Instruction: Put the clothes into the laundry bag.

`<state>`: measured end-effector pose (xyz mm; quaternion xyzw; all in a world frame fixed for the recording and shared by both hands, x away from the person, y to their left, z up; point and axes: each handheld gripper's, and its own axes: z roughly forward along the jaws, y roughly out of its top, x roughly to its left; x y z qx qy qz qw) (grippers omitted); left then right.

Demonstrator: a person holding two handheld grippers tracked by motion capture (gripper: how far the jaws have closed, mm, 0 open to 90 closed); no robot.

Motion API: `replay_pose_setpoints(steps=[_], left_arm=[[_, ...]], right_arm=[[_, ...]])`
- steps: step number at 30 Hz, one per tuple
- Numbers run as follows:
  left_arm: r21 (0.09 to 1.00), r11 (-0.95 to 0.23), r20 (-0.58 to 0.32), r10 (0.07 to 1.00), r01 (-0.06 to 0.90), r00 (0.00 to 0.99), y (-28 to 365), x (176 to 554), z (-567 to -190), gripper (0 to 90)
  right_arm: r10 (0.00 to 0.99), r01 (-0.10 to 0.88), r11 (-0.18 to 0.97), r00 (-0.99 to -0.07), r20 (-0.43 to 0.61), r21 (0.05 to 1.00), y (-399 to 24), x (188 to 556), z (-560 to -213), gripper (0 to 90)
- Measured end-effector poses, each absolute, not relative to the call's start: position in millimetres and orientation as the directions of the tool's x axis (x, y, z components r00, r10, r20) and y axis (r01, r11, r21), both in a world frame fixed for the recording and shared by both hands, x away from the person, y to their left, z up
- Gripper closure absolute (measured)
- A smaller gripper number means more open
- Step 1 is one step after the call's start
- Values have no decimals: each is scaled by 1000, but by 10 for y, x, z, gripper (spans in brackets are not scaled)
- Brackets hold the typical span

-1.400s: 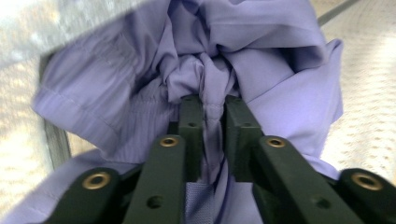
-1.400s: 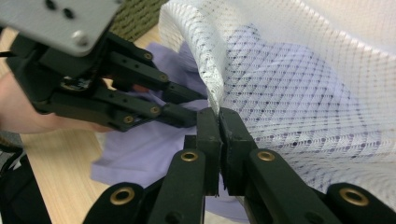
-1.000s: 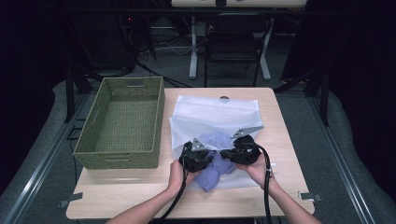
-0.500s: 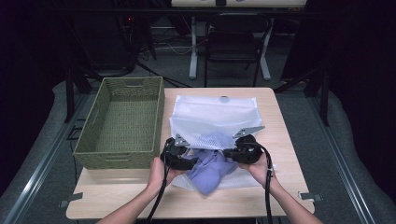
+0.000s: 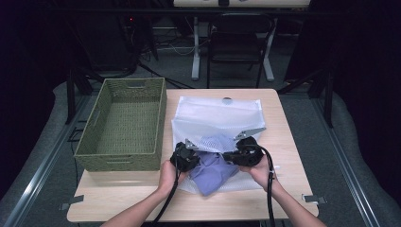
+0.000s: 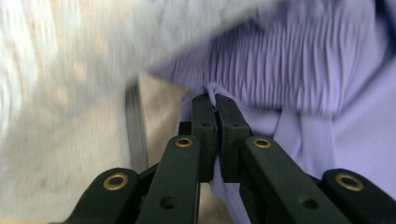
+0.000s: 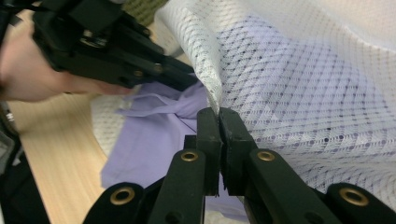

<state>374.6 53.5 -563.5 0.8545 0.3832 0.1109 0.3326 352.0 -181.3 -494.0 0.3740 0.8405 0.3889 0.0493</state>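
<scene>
On the worktop (image 5: 142,198), high view: my left claw (image 5: 188,150) and my right claw (image 5: 236,155) meet over the lavender garment (image 5: 215,170), which lies half inside the white mesh bag (image 5: 217,113) at the near edge. The green woven basket (image 5: 125,125) stands just beside the bag, apart from the work. I judge the two claws share the job: one keeps the bag's mouth raised, the other feeds cloth in.

Left claw view: my left claw (image 6: 215,103) has just been closing and now stands clenched on a pinch of the lavender garment (image 6: 299,84), near its pleated band, with the mesh a blur to one side.

Right claw view: my right claw (image 7: 218,116) is clamped on the hem of the white mesh bag (image 7: 299,74), lifting it so the opening gapes; the lavender garment (image 7: 149,135) shows beneath and through the mesh, with the left claw (image 7: 184,78) reaching in beyond.
</scene>
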Motion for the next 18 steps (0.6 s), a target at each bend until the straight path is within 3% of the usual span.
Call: replay_pose_setpoints(steps=[4, 7, 13, 18], left_arm=[[734, -419, -66, 740, 535, 670, 449, 3749, -5582, 879], [721, -438, -66, 728, 538, 682, 421, 3744, -5602, 859], [708, -442, -100, 709, 551, 698, 504, 3744, -5523, 681], [709, -479, -72, 682, 519, 728, 541, 3650, -5358, 543]], right_arm=[[657, 583, 391, -719, 227, 712, -1823, 3491, -4857, 880], [657, 580, 390, -720, 225, 715, -1832, 3477, -4846, 880], [674, 590, 421, -712, 198, 689, -1820, 3499, -4943, 880], [681, 588, 424, -708, 186, 688, -1848, 3520, -4964, 880]])
